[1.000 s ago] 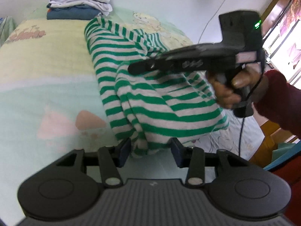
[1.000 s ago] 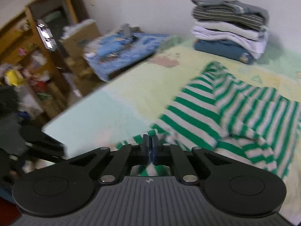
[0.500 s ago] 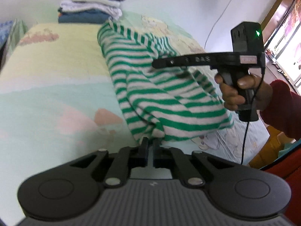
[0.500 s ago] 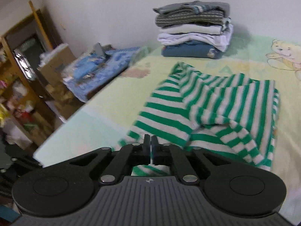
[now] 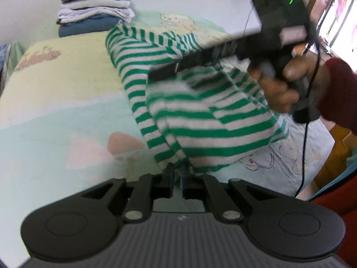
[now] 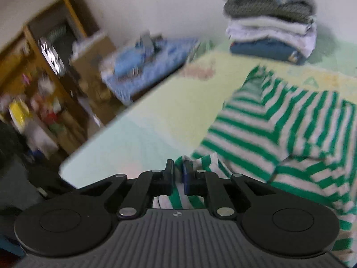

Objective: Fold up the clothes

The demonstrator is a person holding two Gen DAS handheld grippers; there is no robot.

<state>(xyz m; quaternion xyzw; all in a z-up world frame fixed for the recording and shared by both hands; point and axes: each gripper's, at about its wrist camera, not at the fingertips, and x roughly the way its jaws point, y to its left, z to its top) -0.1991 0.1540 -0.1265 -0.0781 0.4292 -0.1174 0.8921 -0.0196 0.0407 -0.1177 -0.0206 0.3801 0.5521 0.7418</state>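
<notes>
While both grippers pinch the near hem of the green-and-white striped shirt, the fold looks roughly midway: the garment lies partly doubled on the bed, bunched and uneven, with its far end stretching toward the wall. The left gripper is clenched on the hem corner nearest its camera, fabric caught between the closed fingers. The right gripper is likewise clamped on striped cloth, which feeds down between its fingers; in the left view its body crosses over the shirt, blurred, held by the person's right hand. Done so far, as a judgement: several garments finished, going by the stack of folded clothes at the bed's far end by the wall. Left: carry the held hem over, flatten, probably fold again, then stack. Around: cartoon-print sheet, a blue cloth-covered surface with clutter beside the bed, a cardboard box, wooden shelving. Little blocks the move; the right gripper's cable hangs near the bed edge and could snag.
</notes>
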